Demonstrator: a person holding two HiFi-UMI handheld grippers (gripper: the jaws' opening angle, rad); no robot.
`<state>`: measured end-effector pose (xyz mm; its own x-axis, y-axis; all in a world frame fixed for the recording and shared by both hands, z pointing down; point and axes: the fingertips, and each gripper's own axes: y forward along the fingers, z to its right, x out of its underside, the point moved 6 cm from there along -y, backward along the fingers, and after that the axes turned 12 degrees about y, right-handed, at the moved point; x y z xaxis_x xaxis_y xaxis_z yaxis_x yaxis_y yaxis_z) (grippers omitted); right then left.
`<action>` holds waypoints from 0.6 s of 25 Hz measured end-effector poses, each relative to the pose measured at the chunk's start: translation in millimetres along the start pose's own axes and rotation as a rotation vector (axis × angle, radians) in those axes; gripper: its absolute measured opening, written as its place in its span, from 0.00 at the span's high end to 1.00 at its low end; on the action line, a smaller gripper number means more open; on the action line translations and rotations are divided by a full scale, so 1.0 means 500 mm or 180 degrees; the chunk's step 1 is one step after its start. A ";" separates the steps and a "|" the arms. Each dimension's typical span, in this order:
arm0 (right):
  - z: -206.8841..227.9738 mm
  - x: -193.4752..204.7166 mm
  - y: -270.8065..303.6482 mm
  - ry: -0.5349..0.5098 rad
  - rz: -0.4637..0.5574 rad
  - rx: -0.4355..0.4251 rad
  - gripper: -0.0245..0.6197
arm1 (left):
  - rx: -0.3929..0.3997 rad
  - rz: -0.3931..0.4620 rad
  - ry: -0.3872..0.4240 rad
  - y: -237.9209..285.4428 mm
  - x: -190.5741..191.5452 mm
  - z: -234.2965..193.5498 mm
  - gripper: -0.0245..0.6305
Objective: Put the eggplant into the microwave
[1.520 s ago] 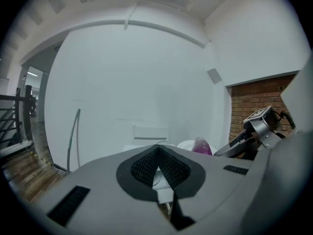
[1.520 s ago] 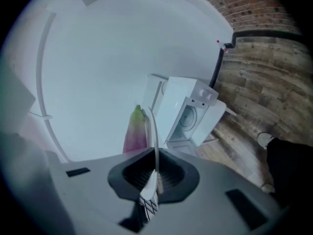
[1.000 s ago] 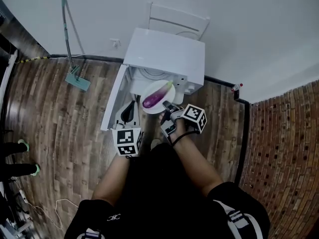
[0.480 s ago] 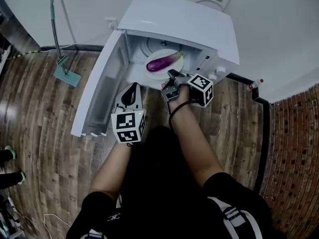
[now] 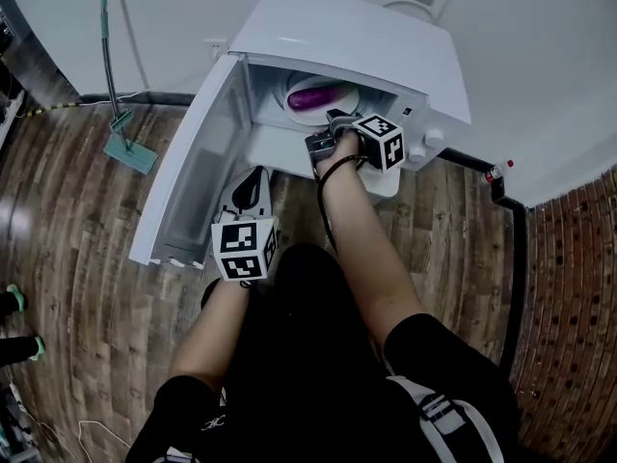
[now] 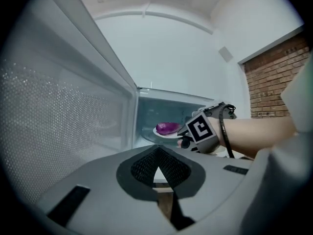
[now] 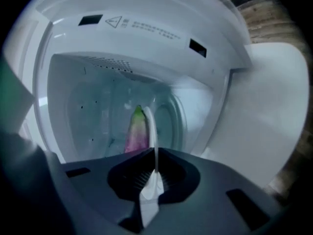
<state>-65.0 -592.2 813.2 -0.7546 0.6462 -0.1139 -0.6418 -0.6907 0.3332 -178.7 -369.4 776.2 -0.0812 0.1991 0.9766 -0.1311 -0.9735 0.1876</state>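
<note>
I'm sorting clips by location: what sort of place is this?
Probably a spare room or makeshift test space, not a fitted kitchen: the microwave sits alone against a bare white wall, on wooden flooring, with a mop leaning nearby.

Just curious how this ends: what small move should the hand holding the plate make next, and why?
Probably lower the round white plate onto the white microwave's floor: the right hand-held gripper pinches its rim, and the purple eggplant on it is already inside the open cavity.
</note>
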 end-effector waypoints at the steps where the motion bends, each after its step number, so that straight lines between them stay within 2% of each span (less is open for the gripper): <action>1: -0.003 -0.002 0.011 0.0004 0.0045 -0.0010 0.92 | -0.0013 0.0011 0.0002 -0.003 0.000 -0.002 0.96; 6: -0.013 -0.009 0.069 0.0056 0.0198 0.0018 0.92 | -0.0025 0.0034 0.0041 -0.019 0.006 -0.010 0.96; 15: -0.046 0.001 0.105 -0.0496 0.0366 0.0203 0.90 | -0.0023 -0.0037 0.0125 -0.037 0.029 -0.008 0.96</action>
<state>-102.4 -635.6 809.1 -0.7890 0.6100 0.0730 -0.5387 -0.7442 0.3949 -181.5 -347.8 786.3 -0.1182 0.2148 0.9695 -0.1394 -0.9702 0.1980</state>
